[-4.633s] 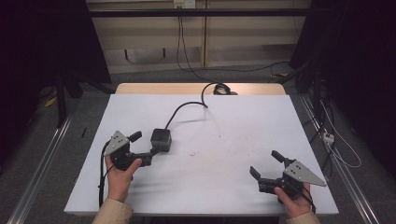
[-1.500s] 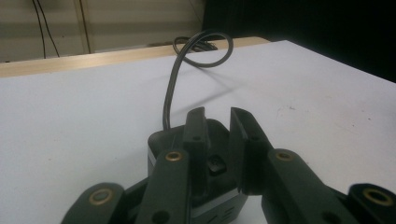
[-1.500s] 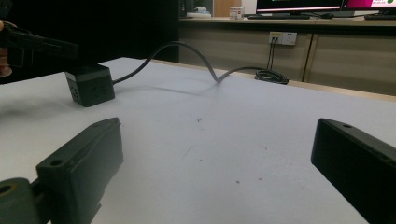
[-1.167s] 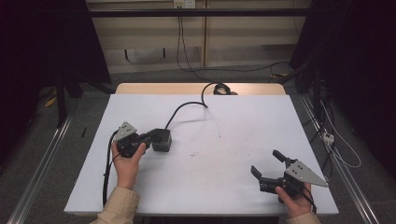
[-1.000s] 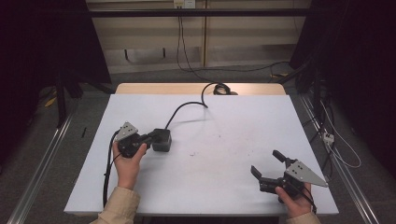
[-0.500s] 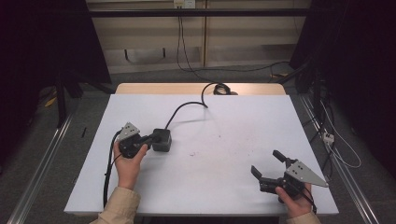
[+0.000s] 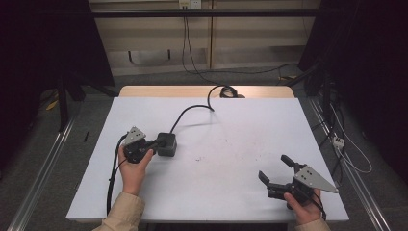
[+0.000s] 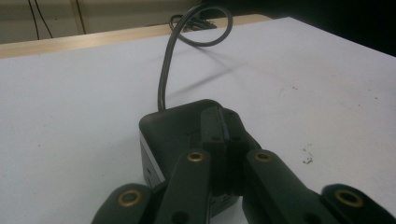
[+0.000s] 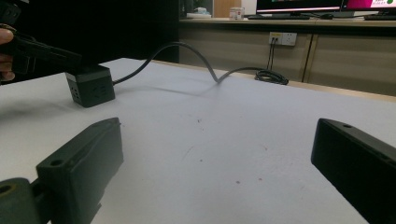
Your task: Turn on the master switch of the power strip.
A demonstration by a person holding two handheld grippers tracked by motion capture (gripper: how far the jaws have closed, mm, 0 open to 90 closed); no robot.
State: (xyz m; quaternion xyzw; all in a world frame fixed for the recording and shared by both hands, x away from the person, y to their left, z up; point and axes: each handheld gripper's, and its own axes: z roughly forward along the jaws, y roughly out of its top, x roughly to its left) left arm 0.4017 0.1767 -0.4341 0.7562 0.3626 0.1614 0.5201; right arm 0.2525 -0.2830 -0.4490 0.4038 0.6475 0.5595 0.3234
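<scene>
A black cube-shaped power socket (image 7: 169, 144) lies on the white table (image 7: 226, 144), left of the middle. Its black cable (image 7: 190, 111) arcs off toward the far edge. My left gripper (image 7: 156, 143) is shut, jaws pressed together with nothing between them. In the left gripper view the joined tips of the left gripper (image 8: 219, 122) rest over the top of the socket (image 8: 163, 128). My right gripper (image 7: 273, 167) is held open near the front right of the table, far from the socket. Across the table, the right gripper view shows the socket (image 9: 90, 86) between that gripper's wide-apart jaws.
The cable ends in a coil (image 7: 226, 91) at the table's far wooden edge. More cables (image 7: 337, 139) lie on the floor to the right. A metal rail (image 7: 43, 168) runs along the floor at the left.
Since the earliest frame my left gripper has moved right to the socket and shut its jaws. Over the last second nothing has visibly moved. The right gripper has stayed put.
</scene>
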